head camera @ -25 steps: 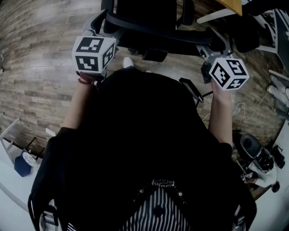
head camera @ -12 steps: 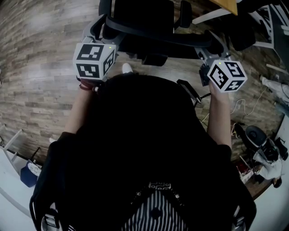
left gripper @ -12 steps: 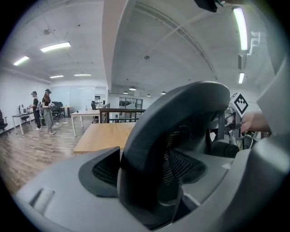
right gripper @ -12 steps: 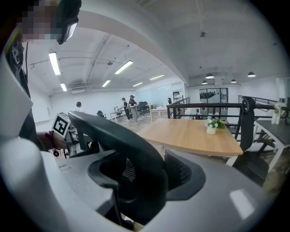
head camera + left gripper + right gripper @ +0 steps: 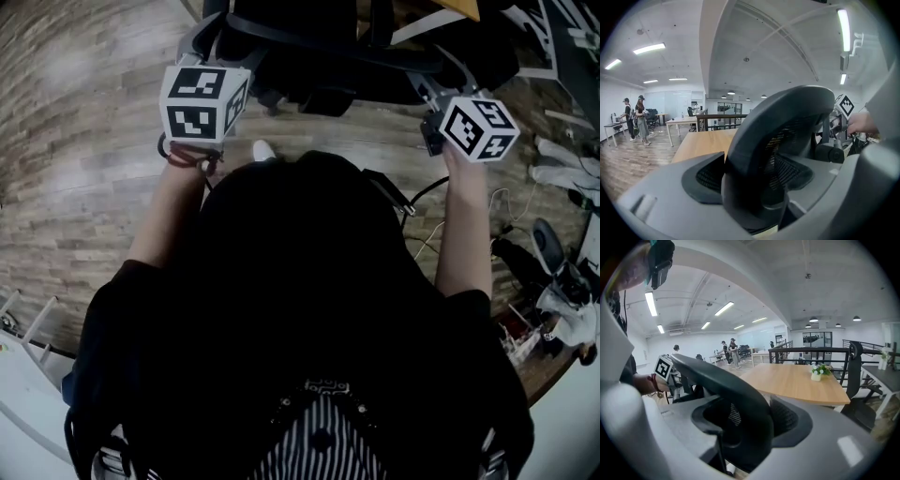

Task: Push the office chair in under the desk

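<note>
The black office chair stands just ahead of me at the top of the head view, its curved backrest rim toward me. My left gripper holds the rim's left end and my right gripper holds its right end. In the left gripper view the dark mesh backrest fills the gap between the grey jaws of the left gripper, which close on it. The right gripper likewise closes on the rim. The wooden desk lies beyond the chair; its corner shows at the head view's top edge.
A small potted plant sits on the desk, with another dark chair behind it. Cables and assorted gear lie on the wood floor to my right. People stand far off by other tables.
The chair and both grippers have moved forward, up the head view toward the desk. The floor has slid back beneath me, and both grips stay on the backrest rim.
</note>
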Demonstrator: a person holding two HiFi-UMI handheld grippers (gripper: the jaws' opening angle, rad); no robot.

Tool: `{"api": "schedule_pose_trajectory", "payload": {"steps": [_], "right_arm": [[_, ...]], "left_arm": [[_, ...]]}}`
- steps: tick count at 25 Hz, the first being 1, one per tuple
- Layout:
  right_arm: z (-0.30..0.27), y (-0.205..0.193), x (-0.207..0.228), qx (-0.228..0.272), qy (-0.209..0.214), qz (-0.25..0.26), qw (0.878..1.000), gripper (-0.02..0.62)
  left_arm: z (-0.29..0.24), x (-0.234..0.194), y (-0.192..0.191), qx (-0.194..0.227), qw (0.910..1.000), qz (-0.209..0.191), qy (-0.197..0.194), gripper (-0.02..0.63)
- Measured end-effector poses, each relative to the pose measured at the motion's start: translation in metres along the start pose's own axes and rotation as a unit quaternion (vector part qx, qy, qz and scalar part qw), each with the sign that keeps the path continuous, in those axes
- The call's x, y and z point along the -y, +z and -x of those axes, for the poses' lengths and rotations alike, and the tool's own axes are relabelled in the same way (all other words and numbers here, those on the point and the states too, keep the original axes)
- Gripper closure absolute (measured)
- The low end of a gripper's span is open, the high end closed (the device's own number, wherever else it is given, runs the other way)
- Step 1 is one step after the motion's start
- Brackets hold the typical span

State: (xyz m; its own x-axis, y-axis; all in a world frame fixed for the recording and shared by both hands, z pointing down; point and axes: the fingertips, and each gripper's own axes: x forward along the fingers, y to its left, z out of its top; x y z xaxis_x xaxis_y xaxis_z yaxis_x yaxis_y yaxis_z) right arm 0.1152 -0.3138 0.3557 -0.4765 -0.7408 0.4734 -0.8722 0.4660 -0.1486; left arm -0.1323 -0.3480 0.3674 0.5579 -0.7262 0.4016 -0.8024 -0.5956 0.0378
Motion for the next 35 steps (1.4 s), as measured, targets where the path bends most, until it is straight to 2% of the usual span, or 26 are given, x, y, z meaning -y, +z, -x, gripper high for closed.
{"api": "schedule_pose_trajectory", "payload": {"steps": [7, 15, 19, 24, 35], "right_arm": [[-0.02, 0.008, 0.018, -0.006, -0.006, -0.004, 1.0, 0.332], [-0.03, 0.019, 0.04, -0.015, 0.002, 0.001, 1.0, 0.334], [-0.04, 0.026, 0.051, -0.015, 0.009, 0.001, 1.0, 0.334], [-0.051, 0.033, 0.07, -0.013, 0.011, 0.0, 1.0, 0.334], [-0.06, 0.041, 0.065, -0.019, 0.053, 0.014, 0.998, 0.331]], "left_arm": [[-0.024, -0.013, 0.008, 0.002, 1.0, -0.005, -0.006, 0.282], [-0.05, -0.017, 0.024, 0.003, 1.0, -0.005, 0.005, 0.282], [-0.066, -0.022, 0.03, -0.009, 0.9999, 0.0, -0.008, 0.282], [-0.089, -0.027, 0.039, -0.001, 1.0, -0.002, 0.007, 0.282], [-0.096, -0.038, 0.05, -0.006, 0.9997, 0.0, 0.021, 0.282]]}}
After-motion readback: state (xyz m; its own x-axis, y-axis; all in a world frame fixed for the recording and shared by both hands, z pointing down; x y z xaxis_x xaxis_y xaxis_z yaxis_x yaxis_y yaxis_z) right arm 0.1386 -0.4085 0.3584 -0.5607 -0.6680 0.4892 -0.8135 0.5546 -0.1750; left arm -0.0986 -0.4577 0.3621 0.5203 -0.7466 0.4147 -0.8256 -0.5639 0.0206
